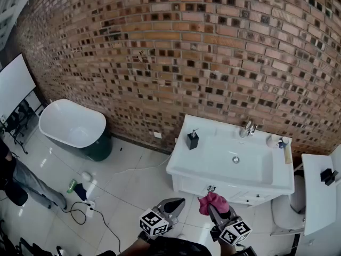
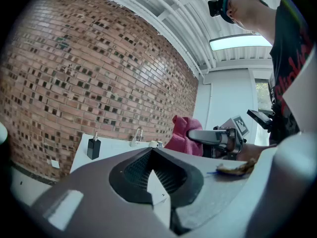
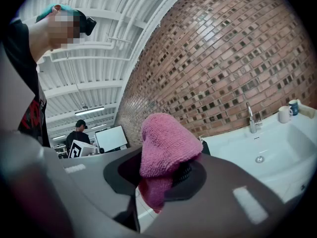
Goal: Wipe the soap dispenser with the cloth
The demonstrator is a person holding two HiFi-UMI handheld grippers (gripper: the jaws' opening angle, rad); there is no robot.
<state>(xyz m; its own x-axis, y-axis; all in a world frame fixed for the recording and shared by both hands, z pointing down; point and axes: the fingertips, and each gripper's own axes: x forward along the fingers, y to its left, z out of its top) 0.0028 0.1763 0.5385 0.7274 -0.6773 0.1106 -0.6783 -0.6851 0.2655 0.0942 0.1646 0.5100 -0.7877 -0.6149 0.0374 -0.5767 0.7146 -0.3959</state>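
Note:
A black soap dispenser (image 1: 192,140) with a pump top stands on the back left corner of the white sink counter (image 1: 184,166); it also shows small in the left gripper view as the dispenser (image 2: 93,147). My right gripper (image 1: 216,208) is shut on a pink cloth (image 1: 213,201), which bulges up between its jaws as a folded wad (image 3: 163,150). It hovers in front of the counter's front edge, well short of the dispenser. My left gripper (image 1: 176,204) is shut with nothing between its jaws and stays beside the right one, over the floor.
A chrome tap (image 1: 248,127) and cups (image 1: 277,141) stand at the back of the basin. A white bathtub (image 1: 72,124) sits far left, a toilet (image 1: 285,209) right of the vanity. Bottles and a cable (image 1: 85,188) lie on the floor. A person stands at the left edge.

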